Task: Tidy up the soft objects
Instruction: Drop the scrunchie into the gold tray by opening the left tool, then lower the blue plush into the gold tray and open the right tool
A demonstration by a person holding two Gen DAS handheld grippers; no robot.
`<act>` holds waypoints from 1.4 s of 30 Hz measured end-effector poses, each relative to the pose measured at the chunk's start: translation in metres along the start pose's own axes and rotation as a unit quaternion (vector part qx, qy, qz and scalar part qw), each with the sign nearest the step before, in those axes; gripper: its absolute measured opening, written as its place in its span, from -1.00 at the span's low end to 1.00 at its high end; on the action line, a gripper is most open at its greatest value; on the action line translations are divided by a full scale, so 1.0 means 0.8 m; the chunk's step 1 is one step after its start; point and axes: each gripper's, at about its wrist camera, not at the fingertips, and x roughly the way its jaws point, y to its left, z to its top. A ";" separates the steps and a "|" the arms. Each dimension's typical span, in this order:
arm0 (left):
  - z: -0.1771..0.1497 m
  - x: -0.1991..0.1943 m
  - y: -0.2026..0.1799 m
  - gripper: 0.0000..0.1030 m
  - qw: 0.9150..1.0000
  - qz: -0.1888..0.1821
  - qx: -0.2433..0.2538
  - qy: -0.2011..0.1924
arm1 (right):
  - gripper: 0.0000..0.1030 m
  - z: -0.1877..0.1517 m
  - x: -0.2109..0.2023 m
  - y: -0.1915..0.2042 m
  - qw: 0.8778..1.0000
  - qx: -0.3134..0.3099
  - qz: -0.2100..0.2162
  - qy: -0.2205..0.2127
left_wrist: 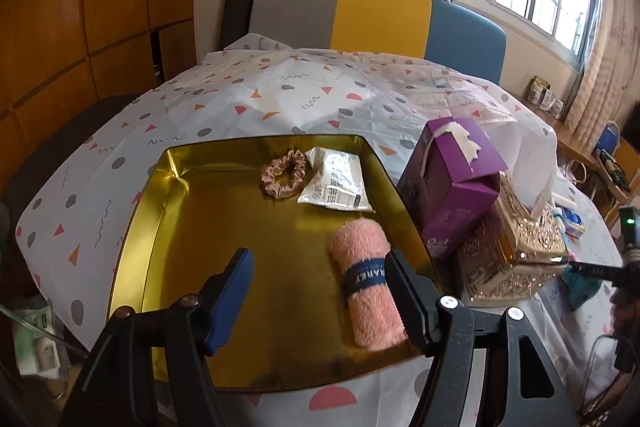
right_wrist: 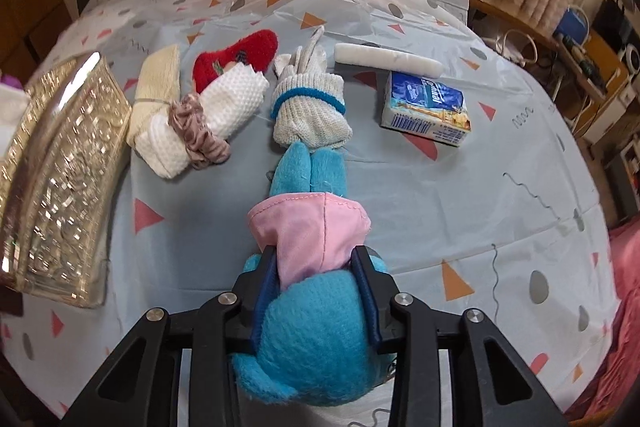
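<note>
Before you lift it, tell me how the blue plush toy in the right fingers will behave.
The blue plush toy looks soft, so it will likely squash rather than slip between the right gripper's fingers. Its unsupported legs stretch ahead toward the rolled sock bundle, so they will probably droop. It seems light for its size.

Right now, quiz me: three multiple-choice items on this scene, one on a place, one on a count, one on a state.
1. Where does the rolled pink towel lie?
A. in the gold tin tray
B. on the purple box
C. on the floor

2. How many items lie in the tray?
A. one
B. three
C. five

3. What is the right gripper doing?
A. standing open
B. clamping the blue plush toy
C. holding a tissue pack

Answers: 1 A, the towel rests on the tray floor. 2 B, towel, scrunchie, white packet. 3 B, both pads press the toy.
</note>
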 end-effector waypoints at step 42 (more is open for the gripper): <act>-0.028 -0.018 0.131 0.33 0.992 0.066 -0.111 -0.002 | -0.20 -0.002 -0.086 0.446 0.937 -0.130 0.323 0.020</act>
